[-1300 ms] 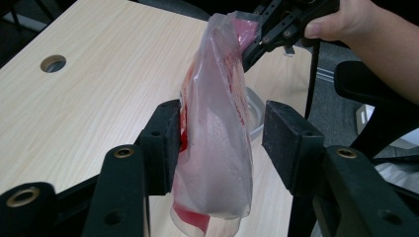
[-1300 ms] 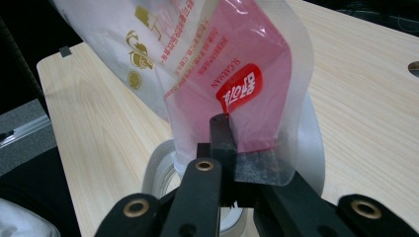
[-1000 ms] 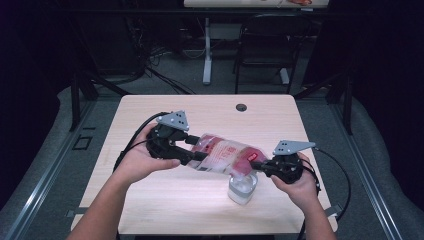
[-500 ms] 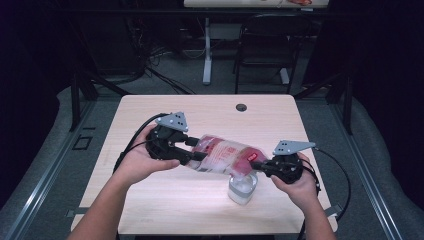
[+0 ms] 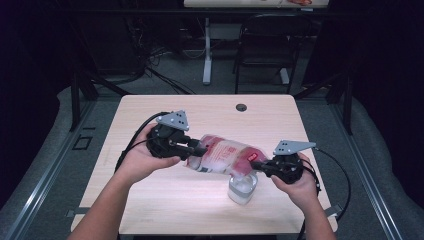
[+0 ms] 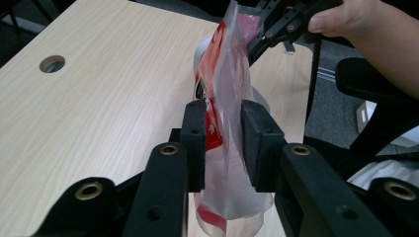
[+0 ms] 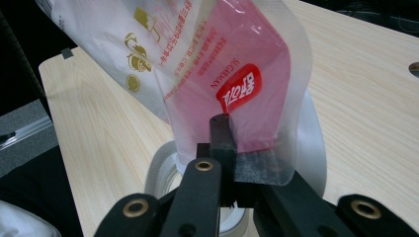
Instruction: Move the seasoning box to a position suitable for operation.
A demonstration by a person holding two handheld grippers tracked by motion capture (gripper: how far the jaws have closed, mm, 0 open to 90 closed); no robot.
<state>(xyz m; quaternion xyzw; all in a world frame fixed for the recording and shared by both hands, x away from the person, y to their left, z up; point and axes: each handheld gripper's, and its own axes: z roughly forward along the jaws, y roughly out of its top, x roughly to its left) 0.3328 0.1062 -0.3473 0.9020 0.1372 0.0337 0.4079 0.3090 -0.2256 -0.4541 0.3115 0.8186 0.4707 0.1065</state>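
A plastic pouch (image 5: 225, 155), red-printed and partly clear, with white grains inside, hangs nearly level between my two grippers above the table. My left gripper (image 5: 200, 150) holds its left end. In the left gripper view the jaws have just been closing, and both pads (image 6: 195, 133) now press on the pouch (image 6: 225, 74). My right gripper (image 5: 257, 165) is shut on the pouch's lower right corner. In the right gripper view that gripper (image 7: 232, 143) pinches the clear seam of the pouch (image 7: 197, 54). A clear round cup (image 5: 241, 189) stands on the table under that corner.
The light wooden table (image 5: 150, 200) has a cable hole (image 5: 241, 107) near its far edge. Cables trail from both grippers over the table's sides. A dark chair (image 5: 265, 50) and a desk leg (image 5: 206, 50) stand beyond the table.
The left gripper's jaws have drawn in on the pouch's end. Both hands, the pouch and the cup stay where they were.
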